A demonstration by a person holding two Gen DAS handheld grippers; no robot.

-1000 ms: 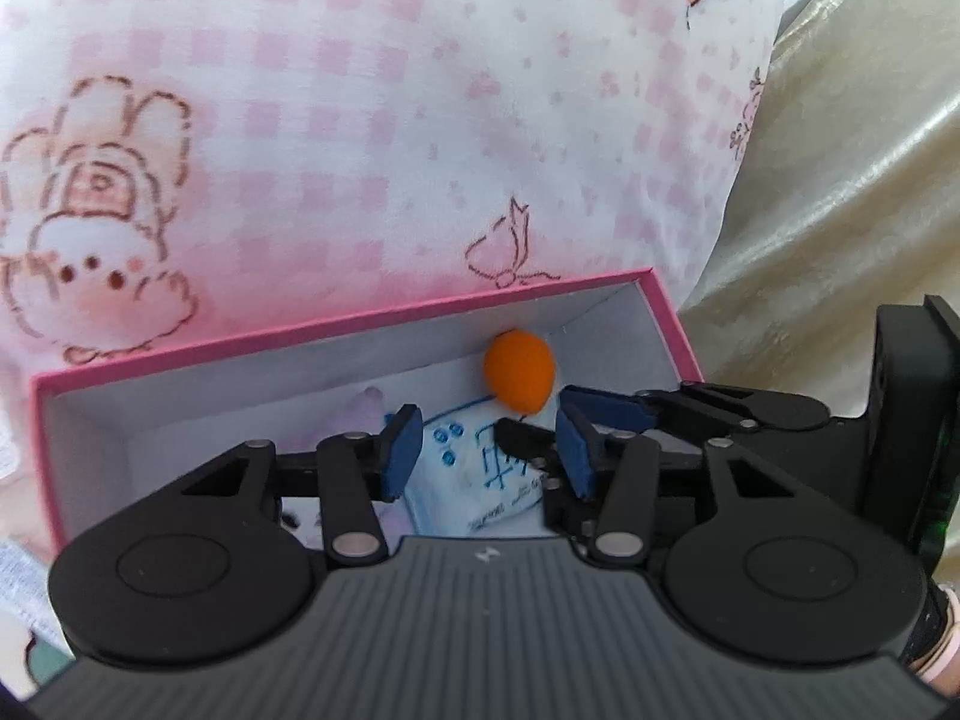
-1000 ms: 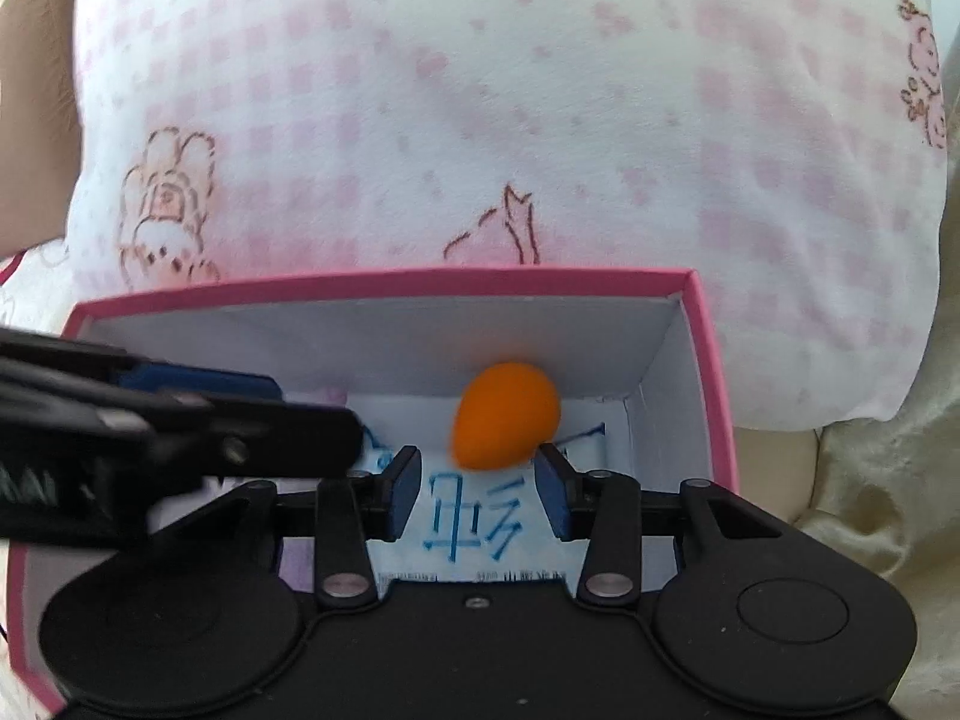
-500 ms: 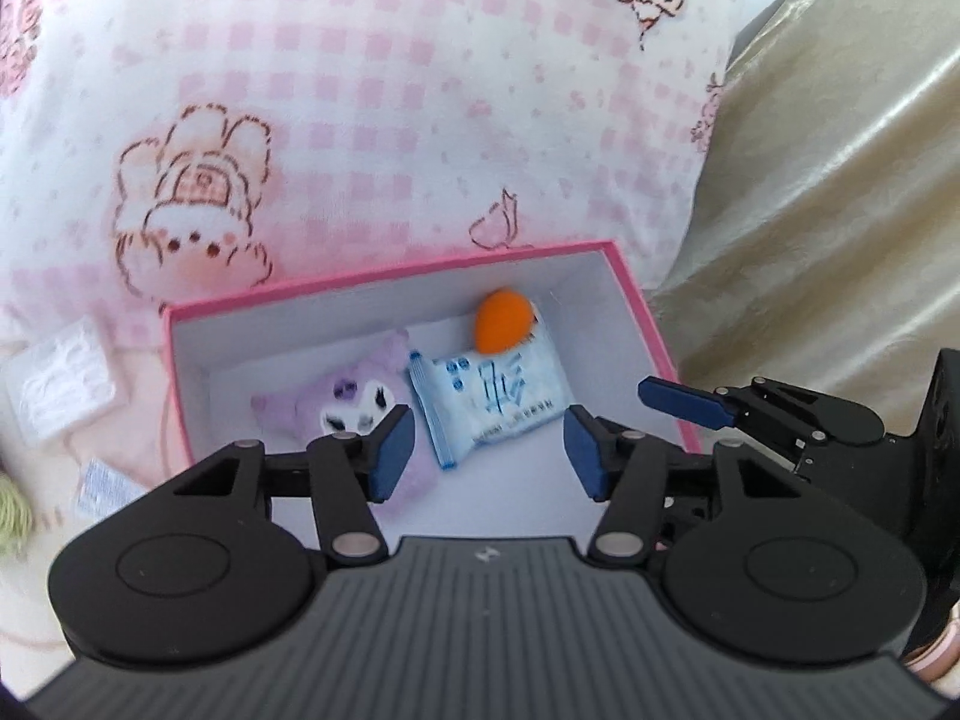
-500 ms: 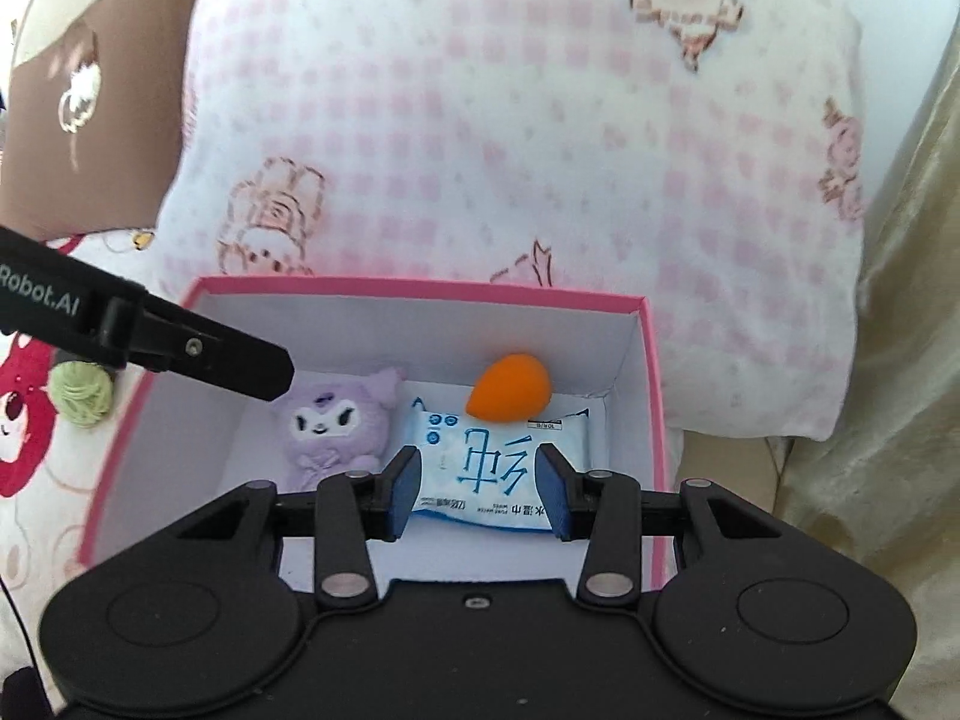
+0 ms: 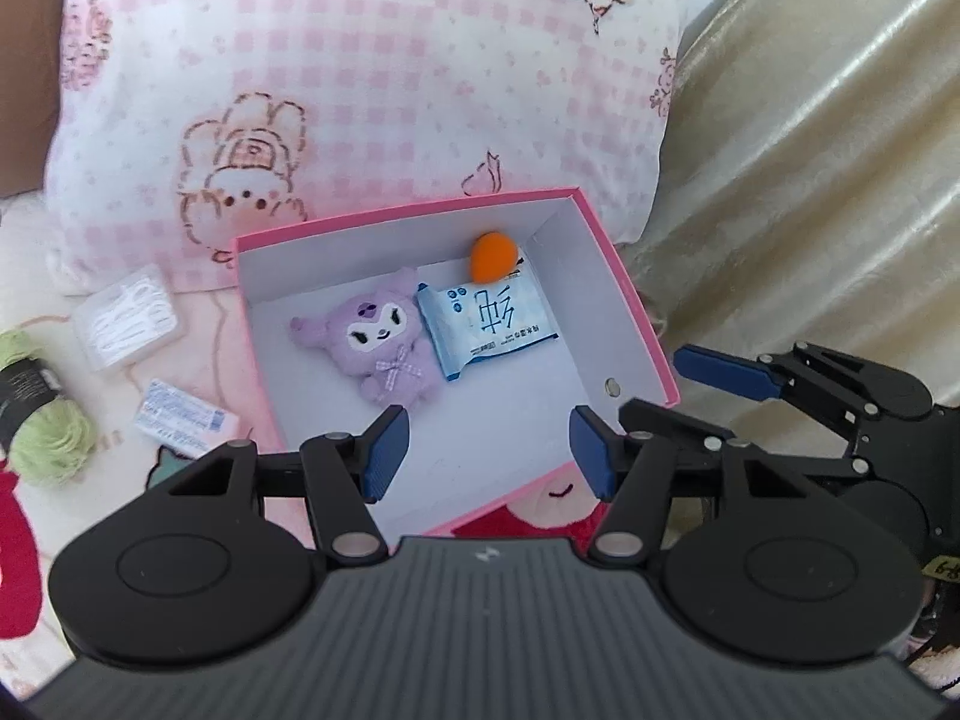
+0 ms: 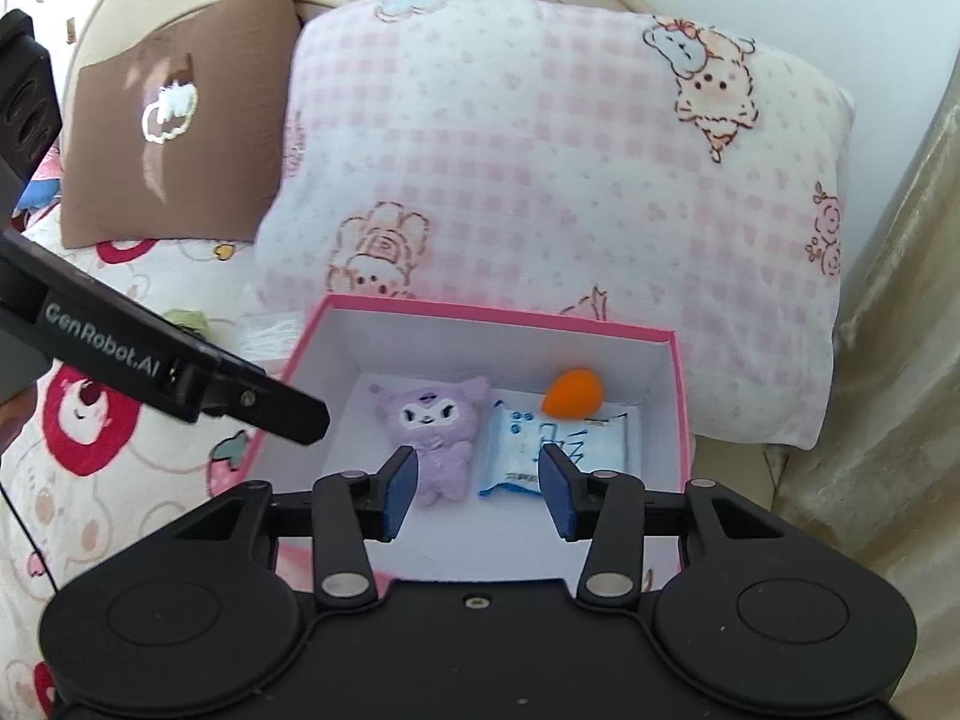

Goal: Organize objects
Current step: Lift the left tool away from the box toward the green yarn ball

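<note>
A pink box (image 5: 624,294) with a white inside is seen on the printed bedspread (image 6: 90,480), set against a pink checked pillow (image 5: 372,78). Three things are held in it: a purple plush toy (image 5: 378,342) lying on its back at the left, a blue-and-white tissue pack (image 5: 489,324) just beside it at the right, and an orange egg-shaped sponge (image 5: 492,257) in the far right corner, touching the far edge of the pack.

The left gripper (image 5: 489,459) is held above the near edge of the box; its jaws have just been opening and stand apart with nothing between them. The right gripper (image 6: 477,495) is held above the near part of the box as well, its jaws likewise just opened a little, parted and empty (the plush and the pack are only seen through the gap, well below).

Outside the box, to its left, a clear case of floss picks (image 5: 129,315), a small flat packet (image 5: 183,417) and a skein of green yarn (image 5: 42,426) are left on the bedspread. A brown cushion (image 6: 174,114) is propped beside the pillow.
</note>
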